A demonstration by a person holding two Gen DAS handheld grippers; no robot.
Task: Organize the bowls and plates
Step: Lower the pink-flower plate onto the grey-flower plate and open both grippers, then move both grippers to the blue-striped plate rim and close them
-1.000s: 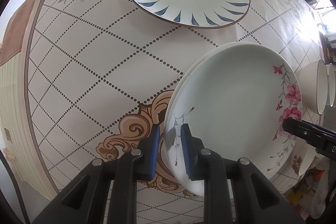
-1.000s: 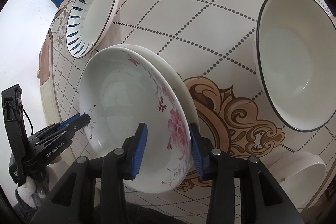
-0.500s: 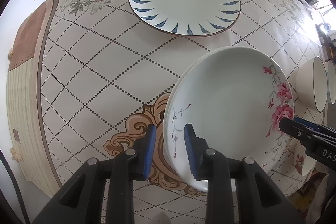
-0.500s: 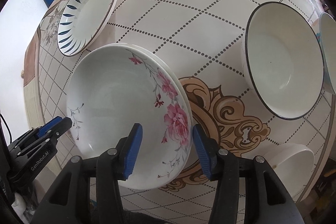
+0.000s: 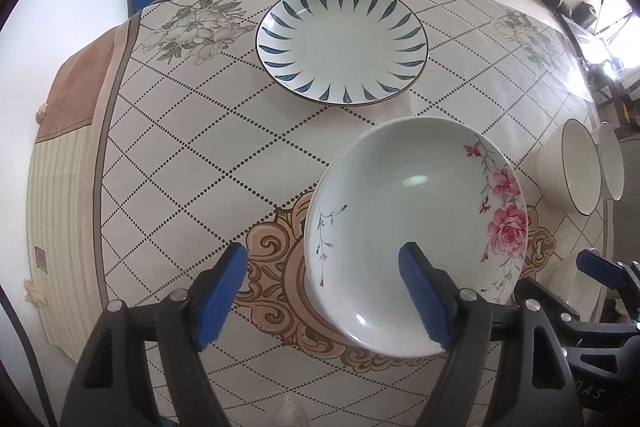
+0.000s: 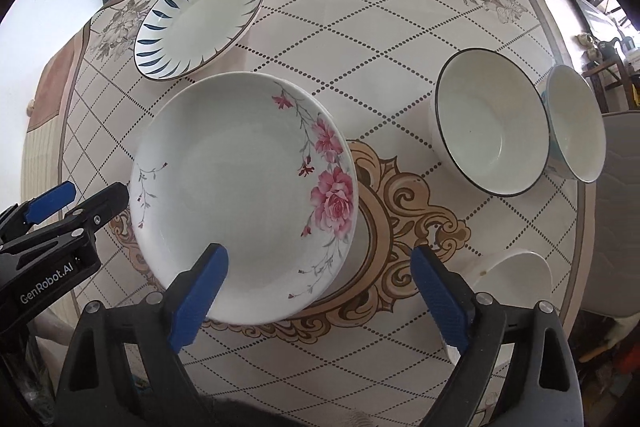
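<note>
A patterned counter (image 6: 280, 27) carries dishes. At its middle, on a gold scroll emblem, sits a floral plate (image 6: 240, 195) stacked on another white plate whose rim just shows beneath. The left gripper (image 5: 322, 291) and right gripper (image 6: 316, 291) are both spread wide and hold nothing, one on each side of the stack.

Judging by this, two plates are stacked. A blue-leaf plate (image 5: 342, 45) lies apart, beyond the floral plate, not yet added. To the floral plate's right stand a dark-rimmed bowl (image 6: 492, 123) and a second bowl (image 6: 576, 123), touching or nearly so, not nested. A small white dish (image 6: 516, 275) sits nearer the camera; its shape is hard to make out.
</note>
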